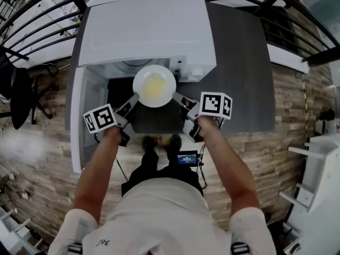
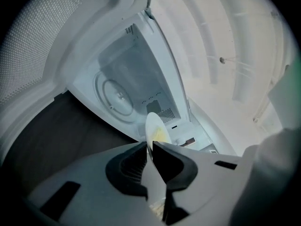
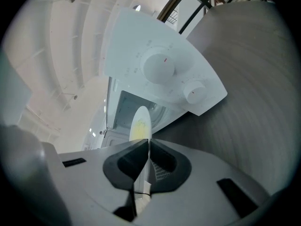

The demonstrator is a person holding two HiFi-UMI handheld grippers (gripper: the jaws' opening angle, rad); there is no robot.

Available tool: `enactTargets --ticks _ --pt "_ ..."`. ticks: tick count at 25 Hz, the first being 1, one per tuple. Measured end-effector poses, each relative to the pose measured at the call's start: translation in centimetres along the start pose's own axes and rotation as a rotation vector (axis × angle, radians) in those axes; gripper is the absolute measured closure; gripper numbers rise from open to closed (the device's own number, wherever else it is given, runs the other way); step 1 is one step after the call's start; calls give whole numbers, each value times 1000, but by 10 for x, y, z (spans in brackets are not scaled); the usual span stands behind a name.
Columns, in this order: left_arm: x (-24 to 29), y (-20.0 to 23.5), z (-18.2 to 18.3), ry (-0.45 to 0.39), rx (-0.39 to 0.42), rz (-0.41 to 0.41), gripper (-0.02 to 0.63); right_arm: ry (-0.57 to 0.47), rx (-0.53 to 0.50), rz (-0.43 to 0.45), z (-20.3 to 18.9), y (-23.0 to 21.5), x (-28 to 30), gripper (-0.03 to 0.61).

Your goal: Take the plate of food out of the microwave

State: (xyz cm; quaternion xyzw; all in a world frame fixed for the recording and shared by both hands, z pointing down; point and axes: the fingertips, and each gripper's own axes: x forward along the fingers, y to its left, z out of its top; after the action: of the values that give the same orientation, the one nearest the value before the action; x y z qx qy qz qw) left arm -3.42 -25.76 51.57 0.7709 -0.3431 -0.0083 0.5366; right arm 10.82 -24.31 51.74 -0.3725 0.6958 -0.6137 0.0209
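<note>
A white plate (image 1: 154,85) with yellow food on it hangs in front of the open white microwave (image 1: 149,31), just outside the cavity mouth. My left gripper (image 1: 134,97) is shut on the plate's left rim and my right gripper (image 1: 177,96) is shut on its right rim. In the left gripper view the plate (image 2: 153,128) shows edge-on, pinched by the gripper (image 2: 149,148), with the empty cavity and its turntable (image 2: 117,95) behind. In the right gripper view the plate (image 3: 140,122) stands edge-on in the gripper (image 3: 148,144), below the microwave's two knobs (image 3: 160,66).
The microwave door (image 1: 78,126) stands swung open at the left, beside my left arm. The microwave sits on a dark grey table (image 1: 241,62). A black railing (image 1: 297,15) curves behind it, and a white shelf unit (image 1: 319,163) stands on the wooden floor at the right.
</note>
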Motion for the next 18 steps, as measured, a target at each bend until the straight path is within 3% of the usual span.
enactTargets --ticks 7,11,18 --pt "-17 -42 -9 6 -11 -55 572 12 -38 3 -7 26 -31 563" --pt "-35 -53 -12 22 34 -1 572 17 -51 21 -12 45 -47 563" --pt "-56 -81 -2 24 53 -21 572 29 -97 43 -11 81 -64 563"
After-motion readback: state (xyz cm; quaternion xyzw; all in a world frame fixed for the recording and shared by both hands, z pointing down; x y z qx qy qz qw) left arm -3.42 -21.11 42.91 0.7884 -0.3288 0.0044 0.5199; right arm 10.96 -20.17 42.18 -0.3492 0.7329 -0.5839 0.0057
